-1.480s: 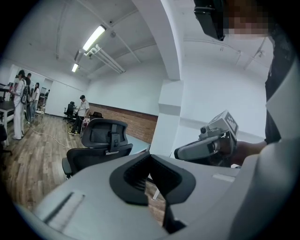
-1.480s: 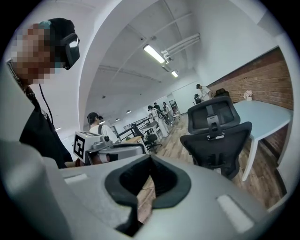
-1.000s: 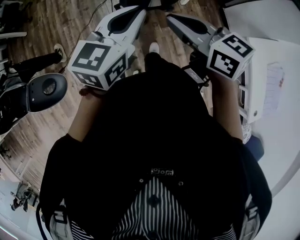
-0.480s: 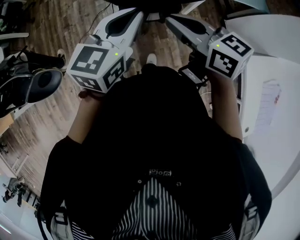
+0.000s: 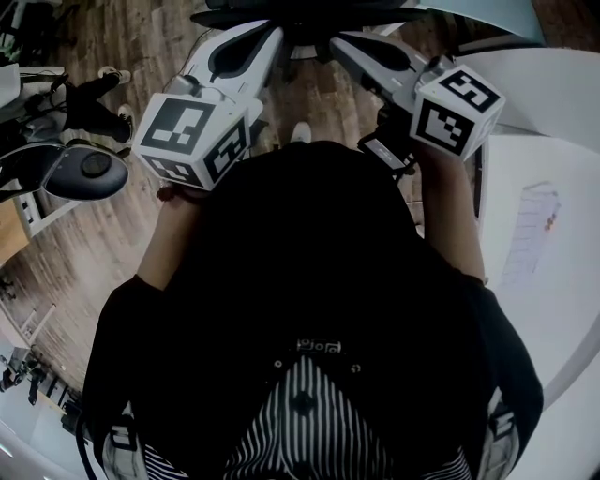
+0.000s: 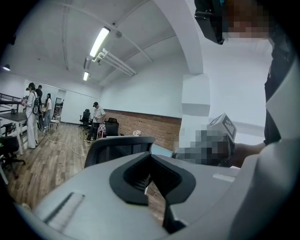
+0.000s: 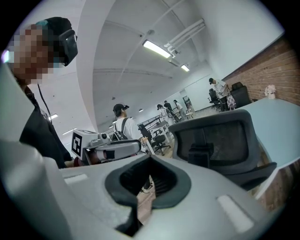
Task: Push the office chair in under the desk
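The black mesh office chair (image 5: 300,13) shows just beyond both grippers at the top edge of the head view. Its backrest (image 6: 117,147) rises right behind the left jaws, and fills the right of the right gripper view (image 7: 213,140). A light blue desk top (image 7: 276,117) lies behind the chair. My left gripper (image 5: 270,36) and right gripper (image 5: 339,41) point forward side by side at chest height. Both are shut with nothing between the fingers, as the left gripper (image 6: 151,158) and right gripper (image 7: 150,160) show up close. I cannot tell if either touches the chair.
A white desk (image 5: 562,309) with a sheet of paper runs along my right. Another grey chair (image 5: 86,171) stands at the left on the wood floor. Several people (image 6: 97,119) stand far down the room by more chairs and desks.
Both grippers have travelled forward together. The black chair has come into sight at the top of the head view, and the grey chair and white desk have slid back past me.
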Tool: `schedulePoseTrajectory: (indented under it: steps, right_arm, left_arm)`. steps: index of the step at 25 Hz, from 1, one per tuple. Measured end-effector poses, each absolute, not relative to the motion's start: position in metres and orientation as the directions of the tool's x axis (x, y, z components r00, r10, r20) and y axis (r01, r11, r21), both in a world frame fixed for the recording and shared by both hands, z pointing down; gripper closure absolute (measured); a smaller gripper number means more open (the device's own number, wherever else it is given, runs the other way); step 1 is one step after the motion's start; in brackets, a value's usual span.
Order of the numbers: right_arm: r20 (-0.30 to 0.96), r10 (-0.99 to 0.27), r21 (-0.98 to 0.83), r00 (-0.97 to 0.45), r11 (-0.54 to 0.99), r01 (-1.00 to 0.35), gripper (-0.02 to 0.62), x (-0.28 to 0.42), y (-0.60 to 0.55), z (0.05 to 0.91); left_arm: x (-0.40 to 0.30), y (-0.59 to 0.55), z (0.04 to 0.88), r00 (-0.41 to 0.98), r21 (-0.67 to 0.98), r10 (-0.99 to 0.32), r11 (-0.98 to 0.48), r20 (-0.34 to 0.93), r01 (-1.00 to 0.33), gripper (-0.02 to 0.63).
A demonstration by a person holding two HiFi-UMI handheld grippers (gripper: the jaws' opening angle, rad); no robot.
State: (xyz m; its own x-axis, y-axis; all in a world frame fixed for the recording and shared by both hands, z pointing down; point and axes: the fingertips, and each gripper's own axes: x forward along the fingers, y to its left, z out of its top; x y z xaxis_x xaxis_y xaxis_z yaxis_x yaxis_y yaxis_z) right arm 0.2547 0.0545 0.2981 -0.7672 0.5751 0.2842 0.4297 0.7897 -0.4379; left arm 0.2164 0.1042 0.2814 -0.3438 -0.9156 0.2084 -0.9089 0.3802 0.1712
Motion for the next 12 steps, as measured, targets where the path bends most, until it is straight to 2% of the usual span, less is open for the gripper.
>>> schedulePoseTrajectory:
  steps: [12]
  right_arm:
    - [0.228,0.588,-0.48,-0.776,0.761,0.436,0.594,0.24,0.014,0.301]
  left_arm:
    - [0.198,0.084,0.296,-0.369,0.176,-0.891,0.421,0.266,-0.89,0.611]
